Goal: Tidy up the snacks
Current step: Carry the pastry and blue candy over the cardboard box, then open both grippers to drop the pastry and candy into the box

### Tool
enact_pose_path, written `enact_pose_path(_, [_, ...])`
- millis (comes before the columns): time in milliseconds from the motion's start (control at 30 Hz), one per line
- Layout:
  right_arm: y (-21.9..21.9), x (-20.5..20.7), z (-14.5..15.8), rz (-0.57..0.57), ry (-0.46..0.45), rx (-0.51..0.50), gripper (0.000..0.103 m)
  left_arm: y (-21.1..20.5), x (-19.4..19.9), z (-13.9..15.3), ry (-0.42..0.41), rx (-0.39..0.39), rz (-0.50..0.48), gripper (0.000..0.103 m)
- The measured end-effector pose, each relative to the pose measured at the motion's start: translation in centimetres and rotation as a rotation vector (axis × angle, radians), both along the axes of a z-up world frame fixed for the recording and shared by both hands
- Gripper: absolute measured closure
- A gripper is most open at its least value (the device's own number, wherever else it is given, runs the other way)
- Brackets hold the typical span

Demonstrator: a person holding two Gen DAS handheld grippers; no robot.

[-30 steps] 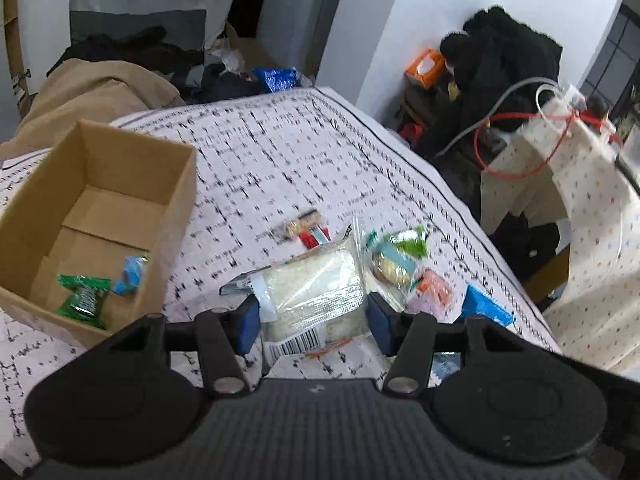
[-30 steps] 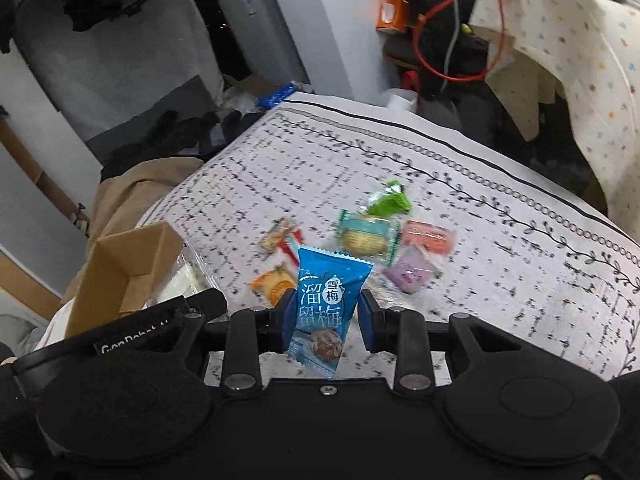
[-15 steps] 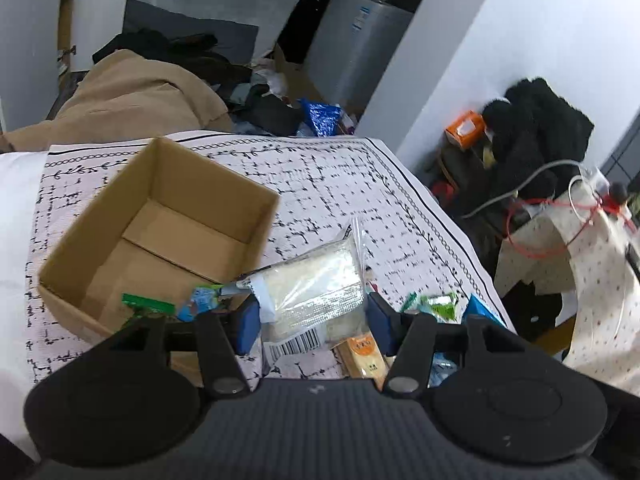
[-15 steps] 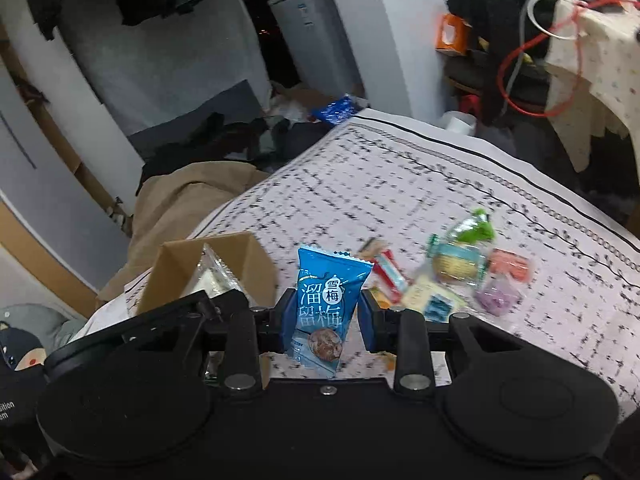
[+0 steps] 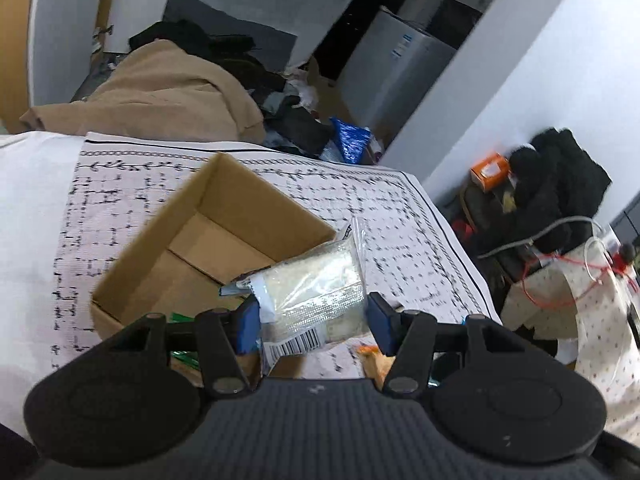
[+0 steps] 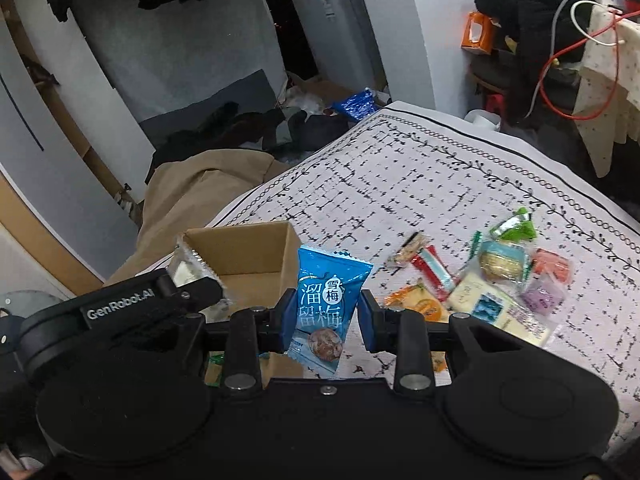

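Left wrist: your left hand-held gripper (image 5: pixel 313 322) clamps a clear plastic pack of pale food (image 5: pixel 316 290) over the open brown cardboard box (image 5: pixel 168 248); the pack hides the box's near corner.

Right wrist: your right hand-held gripper (image 6: pixel 323 316) pinches a blue plum-candy sachet (image 6: pixel 327 300) beside the box (image 6: pixel 256 252); loose wrapped snacks (image 6: pixel 486 280) lie right on the patterned cloth (image 6: pixel 400 184).

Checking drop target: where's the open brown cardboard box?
Left wrist view: open brown cardboard box sits left of centre on the patterned tablecloth, just behind the clear plastic snack bag.
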State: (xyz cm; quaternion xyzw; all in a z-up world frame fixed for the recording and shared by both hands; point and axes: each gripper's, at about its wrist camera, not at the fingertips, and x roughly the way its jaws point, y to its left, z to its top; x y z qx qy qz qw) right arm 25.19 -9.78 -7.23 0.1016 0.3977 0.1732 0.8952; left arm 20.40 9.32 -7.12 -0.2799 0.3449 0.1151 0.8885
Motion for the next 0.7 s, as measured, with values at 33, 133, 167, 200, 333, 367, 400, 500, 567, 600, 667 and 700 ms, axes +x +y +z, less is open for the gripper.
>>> enact_pose_path(33, [0.3,0.1,-0.1,0.004,0.001,0.000,0.071,0.5,0.0,-0.1,0.002,-0.008,0.012,0.048])
enact_pose_path(133, [1.3,0.5,-0.2,0.018,0.006,0.004,0.071,2.0,-0.2,-0.3,0.006,-0.040,0.036,0.048])
enact_pose_path(167, [1.6,0.6,-0.3,0.023,0.010,0.009,0.071,2.4,-0.2,-0.4,0.009,-0.046,0.043,0.048])
enact_pose_path(200, [1.9,0.7,-0.4,0.028,0.013,0.011,0.071,2.8,-0.2,-0.5,0.012,-0.053,0.051,0.048])
enact_pose_path(333, [2.7,1.2,-0.8,0.045,0.032,0.019,0.071,4.4,-0.5,-0.8,0.013,-0.064,0.092,0.048])
enact_pose_path(367, [3.0,1.3,-0.8,0.049,0.032,0.019,0.071,4.8,-0.6,-0.8,0.012,-0.064,0.107,0.048])
enact_pose_path(400, [3.3,1.4,-0.9,0.054,0.033,0.020,0.071,5.2,-0.6,-0.9,0.013,-0.065,0.119,0.048])
enact_pose_path(500, [3.9,1.7,-1.1,0.070,0.045,0.034,0.071,6.2,-0.6,-1.1,0.020,-0.069,0.158,0.048])
enact_pose_path(567, [4.5,2.0,-1.4,0.081,0.052,0.040,0.071,6.6,-0.6,-1.4,0.031,-0.069,0.178,0.048])
enact_pose_path(600, [4.8,2.1,-1.6,0.089,0.058,0.044,0.071,6.8,-0.6,-1.7,0.038,-0.074,0.184,0.048])
enact_pose_path(667, [5.3,2.5,-2.1,0.098,0.071,0.046,0.071,7.2,-0.4,-2.2,0.055,-0.088,0.193,0.048])
enact_pose_path(700, [5.5,2.7,-2.4,0.100,0.078,0.049,0.071,7.4,-0.4,-2.4,0.061,-0.093,0.196,0.048])
